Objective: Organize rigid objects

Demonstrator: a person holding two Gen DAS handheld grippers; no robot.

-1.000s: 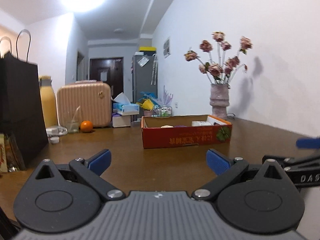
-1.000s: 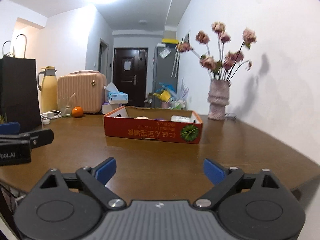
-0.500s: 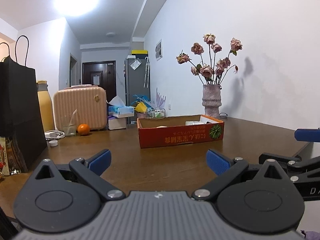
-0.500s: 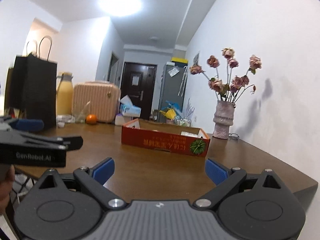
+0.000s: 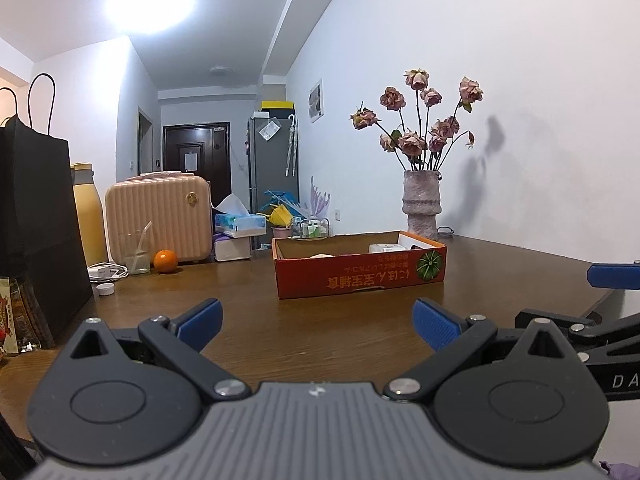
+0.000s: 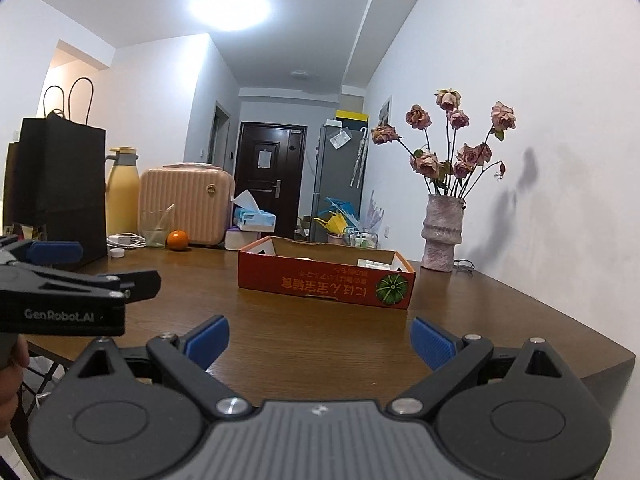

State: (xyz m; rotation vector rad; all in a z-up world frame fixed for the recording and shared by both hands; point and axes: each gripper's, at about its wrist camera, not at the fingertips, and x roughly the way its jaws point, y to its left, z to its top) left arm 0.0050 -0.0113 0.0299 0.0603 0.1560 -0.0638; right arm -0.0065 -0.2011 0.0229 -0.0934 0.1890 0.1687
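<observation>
A shallow red cardboard box [image 5: 360,274] stands on the brown wooden table [image 5: 280,320]; it also shows in the right wrist view [image 6: 326,282]. Small white items [image 5: 386,248] lie inside it, mostly hidden by its wall. My left gripper [image 5: 316,322] is open and empty, held low at the table's near edge, well short of the box. My right gripper [image 6: 320,340] is open and empty, also at the near edge. The left gripper shows from the side in the right wrist view [image 6: 76,276]. The right gripper's fingers [image 5: 612,272] show at the right edge of the left wrist view.
A vase of dried roses [image 5: 422,208] stands by the wall behind the box. At the back left are an orange [image 5: 165,261], a glass [image 5: 136,254], a pink case [image 5: 158,216], a yellow jug [image 5: 88,220], a black paper bag [image 5: 36,232] and a white cap [image 5: 105,289].
Both grippers have drawn back and dropped lower toward the table's near edge, so the box looks smaller and more level. Both stay open and empty.
</observation>
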